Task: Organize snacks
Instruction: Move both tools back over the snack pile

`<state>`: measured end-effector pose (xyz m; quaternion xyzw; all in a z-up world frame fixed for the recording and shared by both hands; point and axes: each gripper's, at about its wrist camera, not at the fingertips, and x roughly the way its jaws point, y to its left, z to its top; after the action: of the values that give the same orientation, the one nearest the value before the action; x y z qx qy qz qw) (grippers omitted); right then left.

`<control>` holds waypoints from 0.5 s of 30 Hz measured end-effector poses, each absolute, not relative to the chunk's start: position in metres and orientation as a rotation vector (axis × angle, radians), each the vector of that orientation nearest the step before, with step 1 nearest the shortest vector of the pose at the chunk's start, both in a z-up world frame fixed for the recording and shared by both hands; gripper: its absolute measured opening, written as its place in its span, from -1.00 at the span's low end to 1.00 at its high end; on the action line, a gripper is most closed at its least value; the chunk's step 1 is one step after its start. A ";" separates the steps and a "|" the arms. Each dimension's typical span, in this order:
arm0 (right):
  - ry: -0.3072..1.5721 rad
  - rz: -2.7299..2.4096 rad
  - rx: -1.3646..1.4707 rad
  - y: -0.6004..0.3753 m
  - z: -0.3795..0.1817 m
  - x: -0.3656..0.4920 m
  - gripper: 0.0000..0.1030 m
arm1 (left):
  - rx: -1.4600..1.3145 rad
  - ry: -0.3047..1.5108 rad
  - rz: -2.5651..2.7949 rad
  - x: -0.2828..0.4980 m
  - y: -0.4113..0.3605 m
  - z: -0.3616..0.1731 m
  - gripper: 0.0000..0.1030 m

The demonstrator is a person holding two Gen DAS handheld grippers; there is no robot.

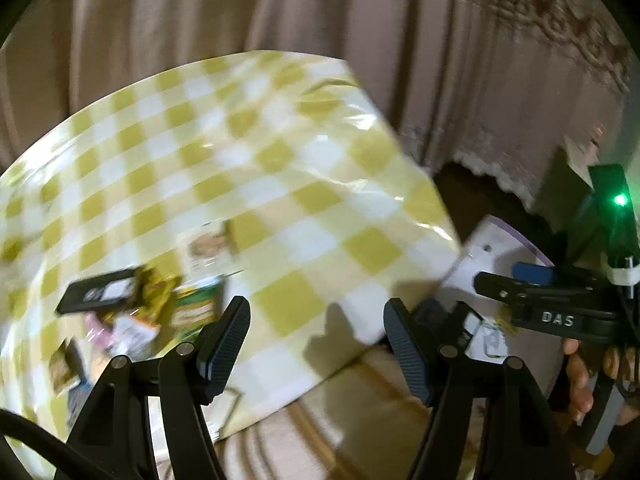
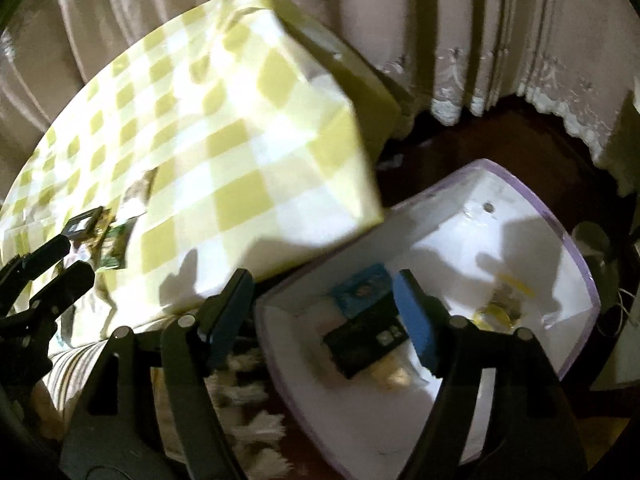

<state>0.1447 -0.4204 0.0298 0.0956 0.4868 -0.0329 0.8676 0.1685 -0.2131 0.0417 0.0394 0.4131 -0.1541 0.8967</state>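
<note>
Shiny, crinkly snack packets [image 1: 132, 312] in yellow, green, pink and white lie in a small heap on the table [image 1: 248, 168], near its left side. A flat black packet with a white label [image 1: 100, 292] lies on the heap's far edge. A pale packet with a picture on it [image 1: 208, 250] sits just beside the heap. All are blurry, so the words on them cannot be read.

The table wears a smooth, glossy cloth of yellow and white squares, wrinkled near the far corner.

Down beside the table is a white box with a see-through purple rim [image 2: 560, 232]. Inside it lie a blue packet [image 2: 362, 288], a black packet with a small white mark [image 2: 366, 340] that partly covers the blue one, a soft pale yellow thing [image 2: 390, 374] and a round yellow thing [image 2: 496, 312]. The last two are too blurry to name.

The left gripper [image 1: 316, 344] hangs over the near edge of the table. Its ribbed black jaws stand wide apart with nothing between them. The right gripper [image 2: 324, 316] hangs over the box, jaws also spread wide and holding nothing. Its right jaw hides part of the black packet.

Long beige curtains [image 1: 280, 12] with lace at the bottom hang behind. A striped rug with fringe [image 2: 248, 412] lies on the dark floor.
</note>
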 end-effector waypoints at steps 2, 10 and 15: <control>1.025 -0.042 0.193 -0.408 0.030 0.147 0.48 | 0.033 0.859 -0.274 0.167 -0.191 0.041 0.36; 1.037 0.089 0.135 -0.352 0.038 0.155 0.48 | -0.140 0.860 -0.068 0.147 -0.088 0.037 0.36; 1.041 0.147 0.087 -0.322 0.039 0.161 0.48 | -0.207 0.872 0.066 0.131 -0.032 0.029 0.36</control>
<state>0.1611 -0.3222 0.0388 0.0413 0.4965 0.0702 0.8642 0.1306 -0.0322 0.0285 -0.1001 0.4215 0.0318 0.9007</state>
